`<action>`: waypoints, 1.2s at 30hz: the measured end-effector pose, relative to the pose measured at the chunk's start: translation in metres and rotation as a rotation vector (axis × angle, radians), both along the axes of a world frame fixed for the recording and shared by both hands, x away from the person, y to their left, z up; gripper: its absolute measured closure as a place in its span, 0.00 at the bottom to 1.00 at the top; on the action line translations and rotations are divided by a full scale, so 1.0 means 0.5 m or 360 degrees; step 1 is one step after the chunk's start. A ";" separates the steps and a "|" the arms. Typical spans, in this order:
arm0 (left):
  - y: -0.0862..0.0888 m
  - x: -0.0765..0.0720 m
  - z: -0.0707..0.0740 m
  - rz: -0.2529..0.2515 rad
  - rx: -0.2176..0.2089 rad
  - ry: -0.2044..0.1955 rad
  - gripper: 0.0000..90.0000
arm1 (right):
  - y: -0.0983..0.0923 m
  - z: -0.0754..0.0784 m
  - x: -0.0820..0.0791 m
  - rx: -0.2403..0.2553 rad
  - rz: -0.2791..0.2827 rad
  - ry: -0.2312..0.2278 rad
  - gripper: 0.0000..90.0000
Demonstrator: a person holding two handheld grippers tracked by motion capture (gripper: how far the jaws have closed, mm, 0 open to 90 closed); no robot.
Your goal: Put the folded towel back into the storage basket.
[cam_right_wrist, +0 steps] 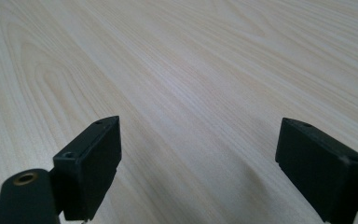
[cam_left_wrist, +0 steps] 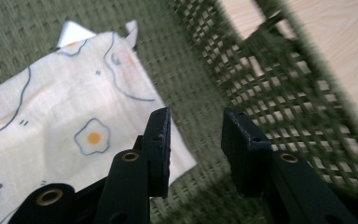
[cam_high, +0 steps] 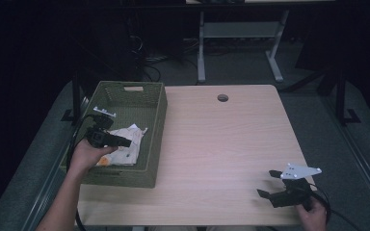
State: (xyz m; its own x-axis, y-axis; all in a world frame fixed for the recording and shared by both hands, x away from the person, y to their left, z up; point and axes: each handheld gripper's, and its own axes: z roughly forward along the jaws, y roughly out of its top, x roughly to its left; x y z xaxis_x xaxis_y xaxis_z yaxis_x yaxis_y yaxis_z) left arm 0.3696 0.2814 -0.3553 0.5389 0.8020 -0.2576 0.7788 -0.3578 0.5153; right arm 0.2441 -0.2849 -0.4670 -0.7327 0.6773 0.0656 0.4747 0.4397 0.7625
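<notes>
A cream cloth [cam_high: 127,150] printed with fried eggs and paw marks lies folded on the floor of a green woven basket [cam_high: 160,120] at the table's left. My left gripper [cam_high: 125,142] hovers inside the basket, just above the cloth's right edge. In the left gripper view the cloth [cam_left_wrist: 65,116] lies flat below and left of my left gripper [cam_left_wrist: 196,140], whose jaws stand apart with nothing between them. My right gripper [cam_high: 268,183] rests low near the table's front right corner. Its jaws are wide open over bare wood, as the right gripper view [cam_right_wrist: 200,158] shows.
The basket's mesh wall [cam_left_wrist: 270,93] rises close to the right of the left jaws. The light wooden table [cam_high: 221,139] has a round cable hole [cam_high: 222,97] near its far edge. Desk legs and cables stand on the dark floor beyond.
</notes>
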 end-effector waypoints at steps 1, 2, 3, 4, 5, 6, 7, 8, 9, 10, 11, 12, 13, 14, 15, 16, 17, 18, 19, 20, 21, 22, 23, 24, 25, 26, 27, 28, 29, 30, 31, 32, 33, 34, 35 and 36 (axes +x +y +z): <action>-0.004 -0.006 0.007 -0.0011 0.0003 -0.0015 0.71 | 0.000 0.000 0.000 0.0003 -0.0001 0.0001 0.15; -0.004 -0.006 0.007 -0.0011 0.0003 -0.0015 0.71 | 0.000 -0.001 0.001 0.0008 0.0006 0.0002 0.15; -0.008 -0.011 0.017 -0.0030 0.0003 -0.0031 0.71 | 0.000 -0.001 0.002 0.0008 0.0009 0.0004 0.15; -0.010 -0.014 0.021 -0.0030 -0.0011 -0.0042 0.71 | 0.000 -0.001 0.001 0.0006 0.0007 0.0006 0.15; -0.014 -0.016 0.026 -0.0034 -0.0019 -0.0053 0.71 | 0.000 -0.001 0.001 0.0007 0.0007 0.0004 0.15; -0.017 -0.019 0.031 -0.0034 -0.0027 -0.0063 0.71 | 0.000 0.000 0.001 0.0004 0.0004 0.0001 0.15; -0.020 -0.021 0.036 -0.0045 -0.0028 -0.0069 0.70 | -0.001 0.001 0.001 0.0004 0.0002 0.0001 0.15; -0.023 -0.022 0.041 -0.0042 -0.0030 -0.0076 0.70 | -0.001 0.001 0.000 0.0004 0.0000 0.0001 0.15; -0.025 -0.024 0.044 -0.0033 -0.0037 -0.0080 0.70 | -0.001 0.001 0.000 0.0004 0.0003 0.0002 0.15; -0.027 -0.024 0.049 -0.0024 -0.0053 -0.0086 0.70 | -0.001 0.001 0.001 0.0005 0.0003 0.0001 0.15; -0.028 -0.024 0.052 -0.0028 -0.0065 -0.0092 0.70 | -0.002 0.000 0.001 0.0007 0.0003 0.0003 0.15; -0.031 -0.024 0.057 -0.0030 -0.0078 -0.0102 0.70 | -0.002 0.000 0.002 0.0009 0.0002 0.0003 0.15; -0.033 -0.024 0.059 -0.0022 -0.0085 -0.0111 0.70 | -0.003 0.000 0.002 0.0014 -0.0004 0.0005 0.15; -0.035 -0.022 0.062 -0.0032 -0.0084 -0.0109 0.70 | -0.004 0.000 0.003 0.0012 -0.0006 0.0005 0.15; -0.039 -0.021 0.063 -0.0036 -0.0096 -0.0112 0.70 | -0.005 0.000 0.004 0.0015 -0.0011 0.0010 0.15; -0.044 -0.019 0.066 -0.0036 -0.0101 -0.0118 0.70 | -0.006 -0.001 0.006 0.0014 -0.0017 0.0008 0.15; -0.047 -0.017 0.067 -0.0048 -0.0094 -0.0119 0.70 | -0.008 -0.001 0.007 0.0016 -0.0027 0.0006 0.15; -0.053 -0.014 0.068 -0.0049 -0.0109 -0.0123 0.70 | -0.010 -0.001 0.008 0.0021 -0.0031 0.0006 0.15; -0.057 -0.012 0.069 -0.0061 -0.0113 -0.0121 0.70 | -0.012 -0.001 0.009 0.0024 -0.0036 0.0001 0.15; -0.062 -0.011 0.069 -0.0059 -0.0122 -0.0121 0.70 | -0.013 0.000 0.009 0.0027 -0.0043 0.0003 0.15; -0.068 -0.009 0.069 -0.0069 -0.0134 -0.0123 0.70 | -0.014 0.000 0.009 0.0029 -0.0042 0.0003 0.15; -0.072 -0.008 0.070 -0.0080 -0.0140 -0.0122 0.70 | -0.015 0.000 0.009 0.0027 -0.0046 0.0002 0.15; -0.077 -0.008 0.071 -0.0077 -0.0152 -0.0123 0.70 | -0.016 0.001 0.009 0.0031 -0.0048 -0.0001 0.15; -0.083 -0.008 0.071 -0.0086 -0.0165 -0.0126 0.70 | -0.017 0.001 0.009 0.0031 -0.0050 -0.0002 0.15; -0.087 -0.008 0.072 -0.0092 -0.0168 -0.0128 0.70 | -0.018 0.002 0.008 0.0039 -0.0056 0.0003 0.15; -0.093 -0.008 0.075 -0.0108 -0.0160 -0.0132 0.70 | -0.019 0.002 0.009 0.0044 -0.0055 0.0000 0.15; -0.099 -0.009 0.076 -0.0104 -0.0173 -0.0141 0.70 | -0.019 0.002 0.009 0.0048 -0.0054 -0.0003 0.15; -0.103 -0.010 0.078 -0.0110 -0.0179 -0.0146 0.70 | -0.020 0.002 0.009 0.0051 -0.0051 -0.0008 0.15; -0.108 -0.010 0.079 -0.0119 -0.0187 -0.0145 0.70 | -0.020 0.003 0.009 0.0048 -0.0049 -0.0012 0.15; -0.114 -0.010 0.082 -0.0131 -0.0186 -0.0149 0.70 | -0.020 0.003 0.009 0.0049 -0.0046 -0.0012 0.15; -0.119 -0.011 0.083 -0.0133 -0.0197 -0.0152 0.70 | -0.020 0.003 0.009 0.0051 -0.0045 -0.0014 0.15; -0.123 -0.011 0.084 -0.0142 -0.0203 -0.0154 0.70 | -0.021 0.003 0.009 0.0051 -0.0043 -0.0015 0.15; -0.127 -0.011 0.085 -0.0147 -0.0213 -0.0157 0.70 | -0.020 0.003 0.009 0.0050 -0.0042 -0.0014 0.15; -0.131 -0.012 0.086 -0.0151 -0.0232 -0.0164 0.70 | -0.020 0.003 0.009 0.0051 -0.0038 -0.0014 0.15; -0.134 -0.012 0.086 -0.0150 -0.0235 -0.0168 0.70 | -0.020 0.004 0.008 0.0049 -0.0036 -0.0010 0.15; -0.137 -0.013 0.087 -0.0157 -0.0237 -0.0169 0.70 | -0.020 0.004 0.008 0.0049 -0.0035 -0.0011 0.15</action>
